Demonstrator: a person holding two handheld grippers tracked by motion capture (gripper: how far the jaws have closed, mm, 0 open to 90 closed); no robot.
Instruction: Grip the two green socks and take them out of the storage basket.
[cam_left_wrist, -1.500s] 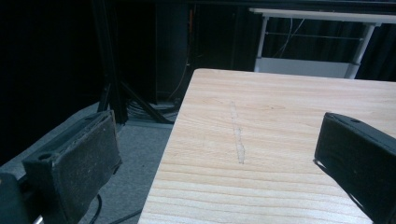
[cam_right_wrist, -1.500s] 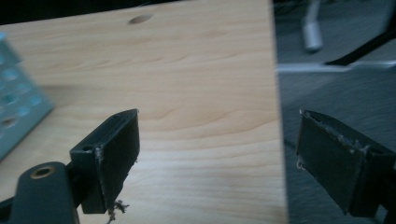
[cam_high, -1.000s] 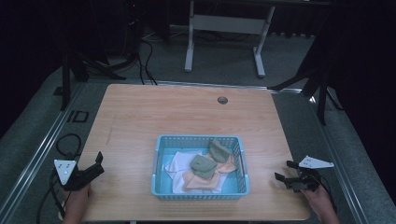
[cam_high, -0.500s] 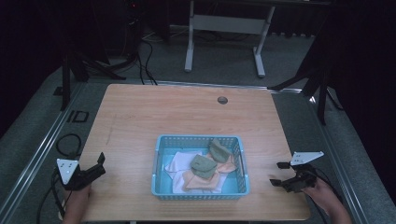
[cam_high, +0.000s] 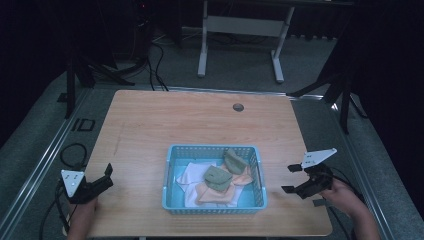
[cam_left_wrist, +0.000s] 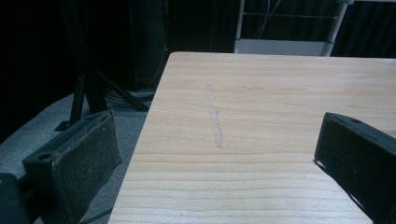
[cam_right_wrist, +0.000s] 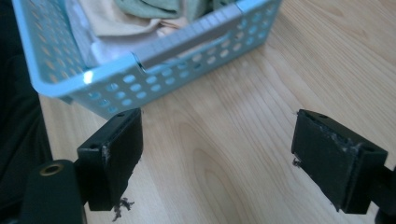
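The right gripper (cam_high: 294, 179), a black two-jaw tool with a grey three-cornered plate on top, is held just beyond the right short wall of the light blue perforated plastic basket (cam_high: 214, 207). Its jaws stand wide apart with nothing between them, and they point toward that wall. In the right gripper view the gripper (cam_right_wrist: 217, 156) looks over bare wood at the basket (cam_right_wrist: 154, 84), whose grey handle bar runs along the near rim; the jaws are near the basket wall but apart from it. The person's right hand (cam_high: 345, 192) grips the tool from the side away from the basket.

Inside the basket lie folded cloths: a white cloth (cam_high: 187, 175) in the left half, a peach-coloured cloth (cam_high: 216, 194) toward the near wall, a sage green cloth (cam_high: 217, 176) on top near the middle, and a second green cloth (cam_high: 233, 161) toward the far right corner. The right gripper view shows the peach (cam_right_wrist: 116, 21) and green (cam_right_wrist: 149, 7) cloths heaped above the rim.

The left gripper (cam_high: 107, 176), also black with a grey plate, is well to the left of the basket, at the near left edge of the light wooden table (cam_high: 165, 120). Its jaws are likewise spread wide and empty; in the left gripper view the gripper (cam_left_wrist: 217, 154) frames bare tabletop (cam_left_wrist: 261, 98), one jaw hanging past the table edge over the grey floor (cam_left_wrist: 56, 126).

A small round grommet (cam_high: 238, 107) sits in the table well beyond the basket's far wall.
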